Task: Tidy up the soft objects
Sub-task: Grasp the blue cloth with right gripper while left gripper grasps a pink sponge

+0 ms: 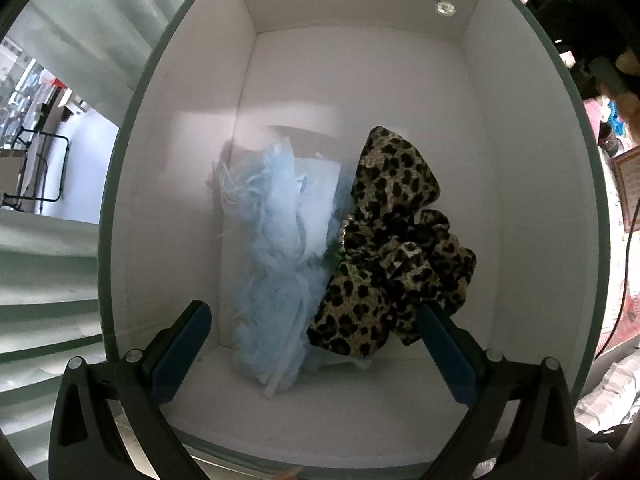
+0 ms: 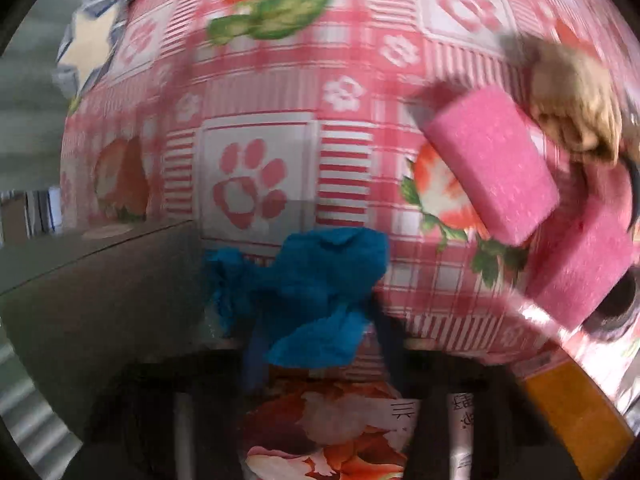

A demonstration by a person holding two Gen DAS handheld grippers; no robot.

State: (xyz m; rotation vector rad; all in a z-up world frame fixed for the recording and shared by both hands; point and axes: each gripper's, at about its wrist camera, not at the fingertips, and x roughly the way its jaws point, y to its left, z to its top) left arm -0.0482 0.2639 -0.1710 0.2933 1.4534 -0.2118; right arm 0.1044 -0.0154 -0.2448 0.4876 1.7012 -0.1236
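Note:
In the left wrist view my left gripper [image 1: 314, 310] hangs open over a white box [image 1: 168, 200], pointing straight down into it. A fluffy light blue cloth [image 1: 276, 248] and a leopard-print cloth [image 1: 392, 248] lie side by side on the box floor, touching, well below the fingers. In the blurred right wrist view my right gripper [image 2: 320, 344] is down at a table with a pink patterned tablecloth [image 2: 256, 120]. A crumpled teal-blue cloth [image 2: 316, 292] is bunched between its dark fingers [image 2: 386, 336], which are shut on it.
Two pink sponges [image 2: 492, 168] [image 2: 580, 272] and a tan plush item [image 2: 576, 100] lie on the table at the right, by a dark jar [image 2: 616, 304]. A grey box side [image 2: 100, 280] stands at the left. A flower-printed packet [image 2: 328, 432] lies under the right gripper.

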